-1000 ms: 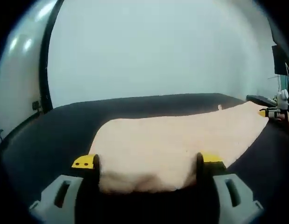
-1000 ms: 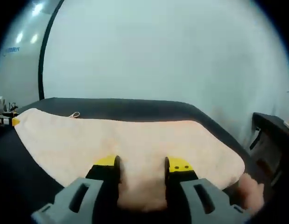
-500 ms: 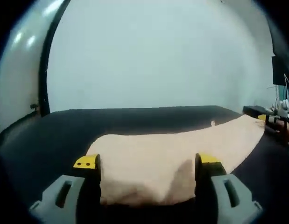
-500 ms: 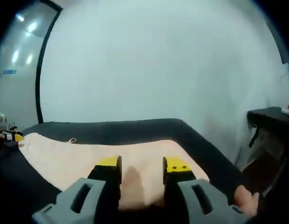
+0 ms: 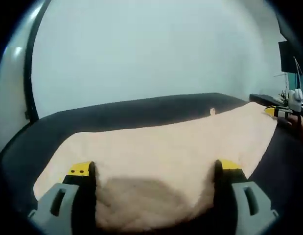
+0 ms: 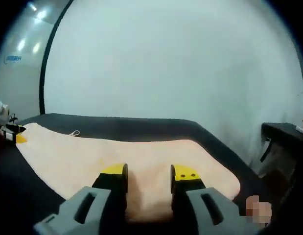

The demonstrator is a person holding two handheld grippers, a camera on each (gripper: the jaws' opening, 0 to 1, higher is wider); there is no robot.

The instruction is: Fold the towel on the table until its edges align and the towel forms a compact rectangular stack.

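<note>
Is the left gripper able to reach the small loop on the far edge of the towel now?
Probably not at once. The left gripper has towel bunched between its jaws, and the loop lies beyond it, nearer the right gripper. Nothing lies on the cloth between.

towel (image 5: 161, 152) lies on table (image 5: 48, 137), spread toward its far edge | left gripper (image 5: 153, 169) at towel's near edge, bunched cloth between its jaws | right gripper (image 6: 147, 172) at towel's near edge | small loop (image 6: 74, 133) at towel's far edge
</note>
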